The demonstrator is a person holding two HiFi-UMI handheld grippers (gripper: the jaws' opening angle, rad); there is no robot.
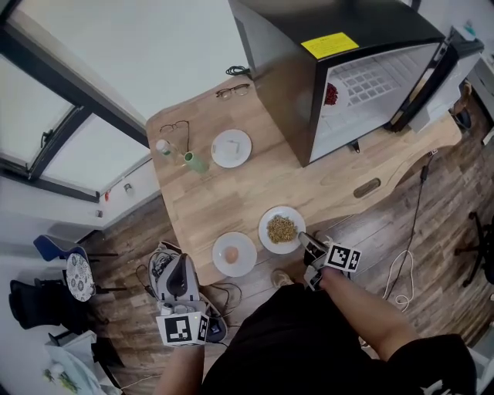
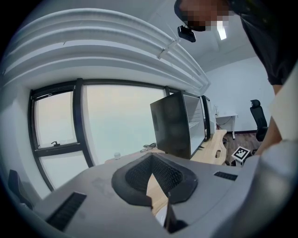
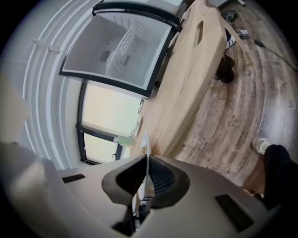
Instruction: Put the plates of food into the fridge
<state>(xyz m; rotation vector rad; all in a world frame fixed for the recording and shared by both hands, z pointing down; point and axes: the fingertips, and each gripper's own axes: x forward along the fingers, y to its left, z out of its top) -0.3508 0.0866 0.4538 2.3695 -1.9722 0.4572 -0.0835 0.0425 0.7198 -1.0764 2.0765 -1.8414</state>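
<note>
Grain plate (image 1: pixel 282 229) on table (image 1: pixel 255 185) — fridge (image 1: pixel 363 69) open.

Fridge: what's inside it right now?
Door open. Inside the fridge: a white wire shelf and a red food item near its left edge. The black top covers the interior farther back.

Bare wood on the table (image 1: pixel 231 197) runs from the plate of grains (image 1: pixel 282 229) far and right to the fridge (image 1: pixel 282 77) mouth, and that's our open lane. The fridge door (image 1: pixel 432 77) hangs wide to the right, leaving the white shelf exposed. A red item (image 1: pixel 331 94) takes up its left end. The fridge's black side wall shuts off any approach from the left. A dark slot (image 1: pixel 367 187) in the tabletop sits right of the lane. The egg plate (image 1: pixel 234 254) crowds in just left at the near edge. Far left, a clear bottle (image 1: pixel 164 147), green bottle (image 1: pixel 196 162) and third plate (image 1: pixel 231 148) cluster well apart.
</note>
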